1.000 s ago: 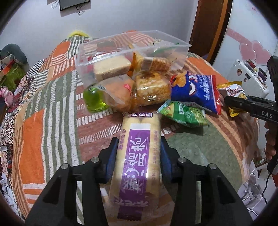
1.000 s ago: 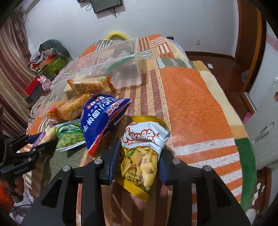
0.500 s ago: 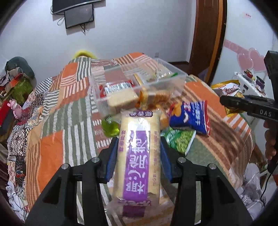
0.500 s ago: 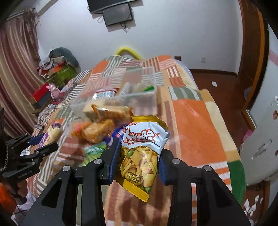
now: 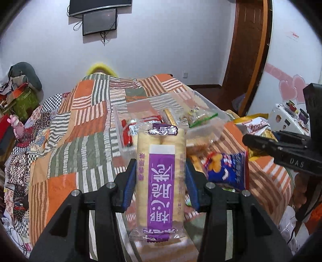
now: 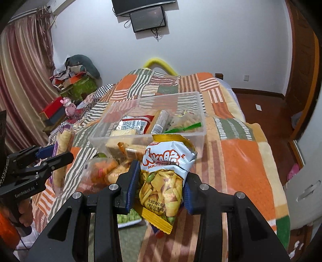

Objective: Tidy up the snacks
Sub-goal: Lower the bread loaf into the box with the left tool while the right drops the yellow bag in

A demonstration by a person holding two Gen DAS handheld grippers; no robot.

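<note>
Left claw (image 5: pixel 160 177) clamped on a long clear-wrapped pack of pale rice crackers with a purple label (image 5: pixel 160 179), blue pads pressing both long sides, pack held lengthwise along the fingers and lifted clear of the bed. Right claw (image 6: pixel 161 183) clamped on a small crinkly snack bag, white top with red lettering and yellow chips printed below (image 6: pixel 166 177), pads squeezing its lower half, bag upright and off the bed. In the left view the right claw (image 5: pixel 259 144) shows at the right edge with the same bag (image 5: pixel 254 126) in its grip; in the right view the left claw (image 6: pixel 48 156) shows at the left edge with the cracker pack (image 6: pixel 63 149). Just beyond both: a clear rectangular plastic bin (image 6: pixel 198 119) on the orange, green and white striped patchwork bedspread (image 6: pixel 243 161), holding a red-and-white packet (image 6: pixel 133 124), a tube-like wrapped stick (image 6: pixel 160 120) and a clear bag with a green strip (image 6: pixel 184 123). Lying loose on the bed against the bin's near side: a blue chip bag (image 5: pixel 228 172), a clear bag of orange-brown cakes (image 6: pixel 103 171), and a green pea snack bag (image 6: pixel 128 218), partly hidden under the right claw. Far wall has a mounted dark screen (image 6: pixel 149 18); striped curtain (image 6: pixel 22 66) at left.
</note>
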